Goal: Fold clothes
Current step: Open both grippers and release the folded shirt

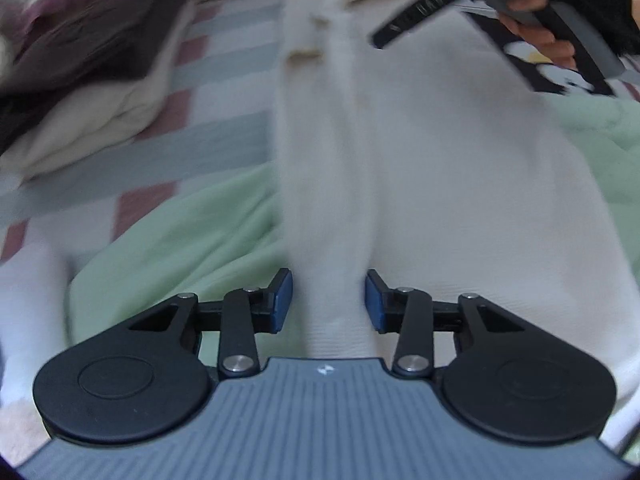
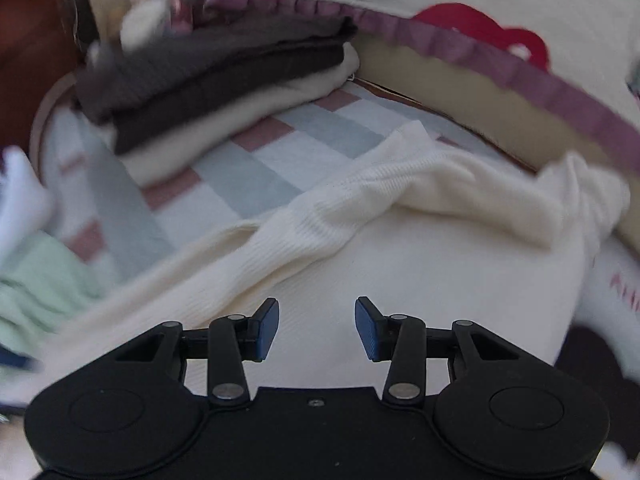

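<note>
In the left wrist view, the left gripper point(image 1: 328, 300) stands open, its blue pads on either side of a folded strip of the cream ribbed knit garment point(image 1: 440, 184) without pressing it; the garment lies spread on a checked bedsheet point(image 1: 224, 120), over a pale green cloth point(image 1: 192, 240). The right wrist view shows the right gripper point(image 2: 317, 330) open and empty above the same garment, its sleeve point(image 2: 360, 204) laid across, near a stack of folded dark and cream clothes point(image 2: 224, 88).

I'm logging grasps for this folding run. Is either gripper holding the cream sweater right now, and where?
Neither. The left gripper straddles the cream sweater sleeve, pads apart. The right gripper is open, empty.
</note>
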Motion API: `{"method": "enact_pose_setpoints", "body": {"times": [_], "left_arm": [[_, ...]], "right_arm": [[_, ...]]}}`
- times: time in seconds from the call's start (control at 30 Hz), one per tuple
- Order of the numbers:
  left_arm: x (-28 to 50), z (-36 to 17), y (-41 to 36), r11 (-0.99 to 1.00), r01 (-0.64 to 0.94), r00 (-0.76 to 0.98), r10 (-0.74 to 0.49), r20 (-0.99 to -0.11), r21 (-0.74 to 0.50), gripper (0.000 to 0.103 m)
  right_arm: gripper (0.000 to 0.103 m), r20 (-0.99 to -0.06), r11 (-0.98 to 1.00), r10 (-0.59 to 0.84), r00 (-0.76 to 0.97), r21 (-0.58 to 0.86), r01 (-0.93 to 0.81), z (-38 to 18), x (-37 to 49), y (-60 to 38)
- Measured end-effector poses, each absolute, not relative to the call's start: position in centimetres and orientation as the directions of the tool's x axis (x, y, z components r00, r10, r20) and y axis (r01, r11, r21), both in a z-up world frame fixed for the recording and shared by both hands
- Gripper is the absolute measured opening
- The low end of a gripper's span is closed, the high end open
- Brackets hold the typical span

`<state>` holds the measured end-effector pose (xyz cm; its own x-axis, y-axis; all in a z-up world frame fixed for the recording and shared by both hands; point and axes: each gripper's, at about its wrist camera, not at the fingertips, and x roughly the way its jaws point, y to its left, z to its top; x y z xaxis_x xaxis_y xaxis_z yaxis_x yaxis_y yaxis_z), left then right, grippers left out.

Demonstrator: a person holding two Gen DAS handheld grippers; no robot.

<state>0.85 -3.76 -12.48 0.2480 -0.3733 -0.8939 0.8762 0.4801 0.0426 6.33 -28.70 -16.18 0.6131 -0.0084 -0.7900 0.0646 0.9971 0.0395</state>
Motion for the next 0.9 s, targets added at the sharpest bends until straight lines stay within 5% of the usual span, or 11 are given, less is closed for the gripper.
{"method": "enact_pose_setpoints", "body": {"times": [0.5, 0.83, 0.9], "left_arm": [[5.4, -13.2, -0.5, 0.610, 0.737, 0.048, -0.479, -0.877, -0.292, 0.039], [5.9, -13.3, 1.7, 0.637, 0.651, -0.051, -0.507, -0.860, -0.414, 0.041], [6.3, -13.3, 2.4, 0.650, 0.600, -0.080, -0.531, -0.844, -0.466, 0.033]], "right_arm": [[0.053, -0.790, 0.979, -0.073, 0.608, 0.061, 0.196, -17.5, 15.4, -29.8], [0.053, -0.776, 0.955, 0.261, 0.574, 0.296, -0.034, -16.7, 6.0, -22.6], [0.053, -0.764, 0.941, 0.332, 0.554, 0.306, -0.142, -16.3, 4.6, -20.7]]}}
